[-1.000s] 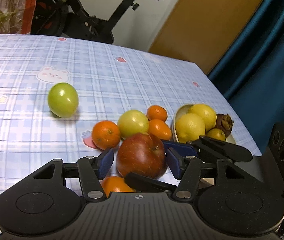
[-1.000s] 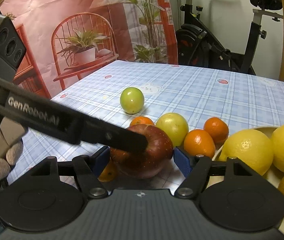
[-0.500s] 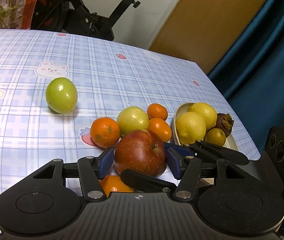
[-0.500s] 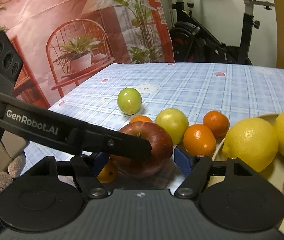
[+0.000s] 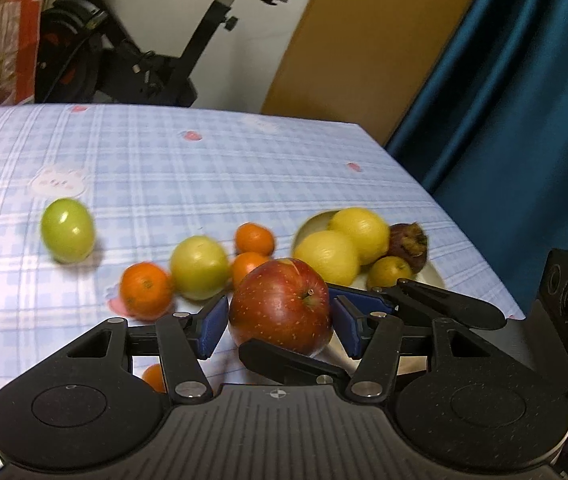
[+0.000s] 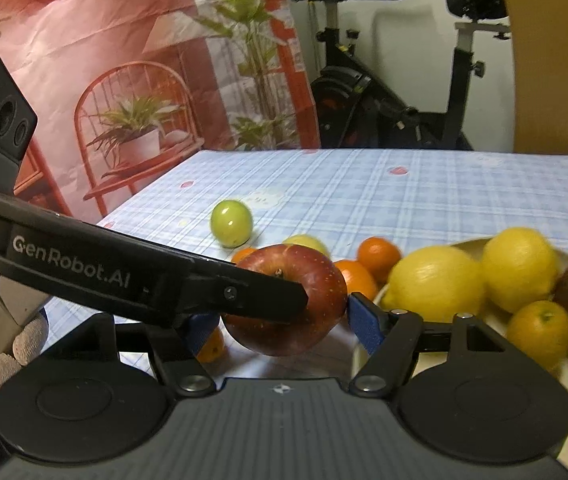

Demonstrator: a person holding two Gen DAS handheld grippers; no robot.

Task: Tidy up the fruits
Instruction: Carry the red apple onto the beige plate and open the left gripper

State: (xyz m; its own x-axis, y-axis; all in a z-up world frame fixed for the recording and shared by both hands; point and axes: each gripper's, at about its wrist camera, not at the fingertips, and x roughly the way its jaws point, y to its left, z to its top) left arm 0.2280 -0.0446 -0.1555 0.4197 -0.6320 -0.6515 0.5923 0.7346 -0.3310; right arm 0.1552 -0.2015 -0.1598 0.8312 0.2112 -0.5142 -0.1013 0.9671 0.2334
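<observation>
A red apple [image 5: 282,306] is held off the table between both grippers. My left gripper [image 5: 278,326] has its blue pads on the apple's two sides. My right gripper [image 6: 282,324] also has a pad on each side of the same apple [image 6: 296,300], crossing the left one. A pale oval bowl [image 5: 432,276] at the right holds two lemons [image 5: 344,244], a small yellow citrus and a dark mangosteen [image 5: 408,240]. On the cloth lie three mandarins [image 5: 146,288], a yellow-green apple [image 5: 200,266] and a green apple [image 5: 68,230].
The blue checked tablecloth [image 5: 164,168] covers the table; its right edge drops off beside a teal curtain [image 5: 524,100]. An exercise bike [image 6: 396,92] stands beyond the far edge. One more small orange [image 5: 154,376] lies under my left gripper.
The red apple has risen off the table and moved right, toward the bowl, carried by both grippers together. The other fruit has not moved.
</observation>
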